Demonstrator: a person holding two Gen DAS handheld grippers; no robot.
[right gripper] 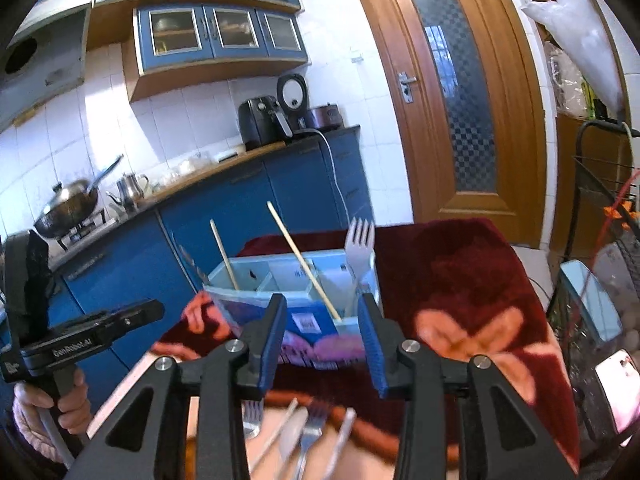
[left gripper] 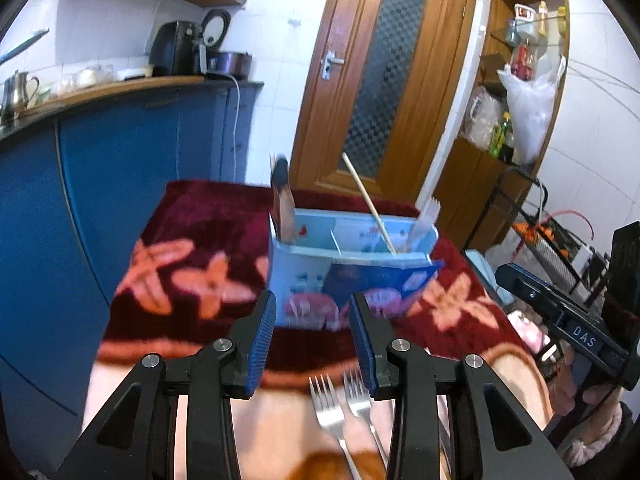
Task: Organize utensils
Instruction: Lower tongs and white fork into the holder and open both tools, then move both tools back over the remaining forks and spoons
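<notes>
A light-blue divided utensil box (left gripper: 316, 276) stands on a dark red flowered cloth (left gripper: 192, 240); it also shows in the right wrist view (right gripper: 288, 276). In it stand a wooden chopstick (left gripper: 370, 206), a white plastic fork (left gripper: 424, 220) and a dark-tipped wooden utensil (left gripper: 282, 200). Two metal forks (left gripper: 340, 412) lie on the cloth in front of the box, below my left gripper (left gripper: 314, 340), which is open and empty. My right gripper (right gripper: 322, 344) is open and empty above several loose utensils (right gripper: 304, 432).
Blue kitchen cabinets (left gripper: 120, 152) with a counter stand to the left. A wooden door (left gripper: 380, 80) is behind the table. A wire rack (left gripper: 552, 240) stands to the right. The other hand-held gripper (left gripper: 568, 320) is at the right edge.
</notes>
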